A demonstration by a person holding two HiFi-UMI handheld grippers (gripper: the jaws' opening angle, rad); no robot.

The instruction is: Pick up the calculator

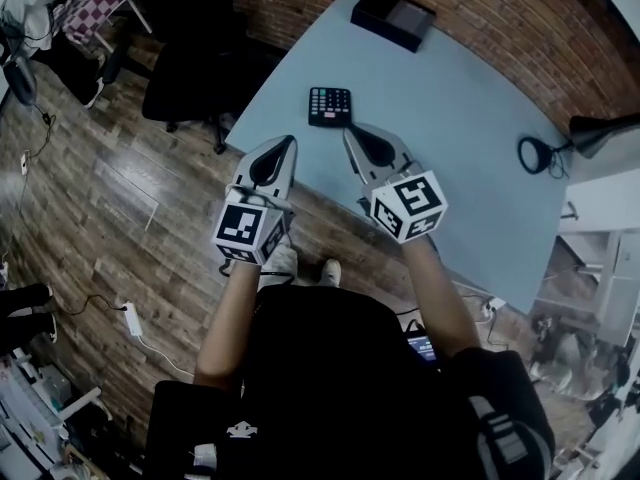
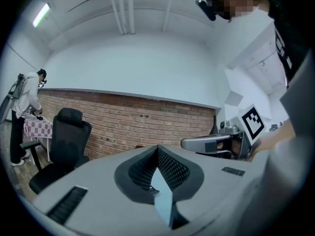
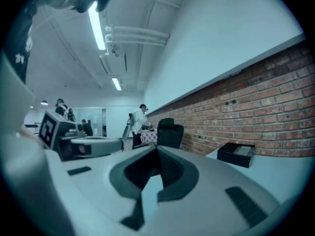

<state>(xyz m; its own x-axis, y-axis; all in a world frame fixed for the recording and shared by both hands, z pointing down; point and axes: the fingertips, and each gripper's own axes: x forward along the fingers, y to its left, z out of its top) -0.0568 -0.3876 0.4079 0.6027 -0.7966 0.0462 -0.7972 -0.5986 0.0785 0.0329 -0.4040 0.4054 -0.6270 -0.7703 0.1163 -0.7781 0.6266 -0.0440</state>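
The calculator [image 1: 330, 106], black with rows of keys, lies flat on the pale blue table [image 1: 450, 128] near its front-left corner. My left gripper [image 1: 291, 139] hovers over the table's near edge, just short of the calculator and to its left, with its jaws shut and nothing in them. My right gripper [image 1: 349, 130] is beside it, a little nearer the calculator's right side, also shut and empty. In both gripper views each gripper's own body hides the calculator. The left gripper [image 2: 157, 147] and right gripper [image 3: 157, 148] both show jaws meeting at the tip.
A black box [image 1: 393, 16] sits at the table's far edge by the brick wall [image 1: 480, 8]. A black lamp with a ring [image 1: 535, 155] stands at the right. A black office chair [image 1: 190, 78] is on the wood floor left of the table. People stand far off.
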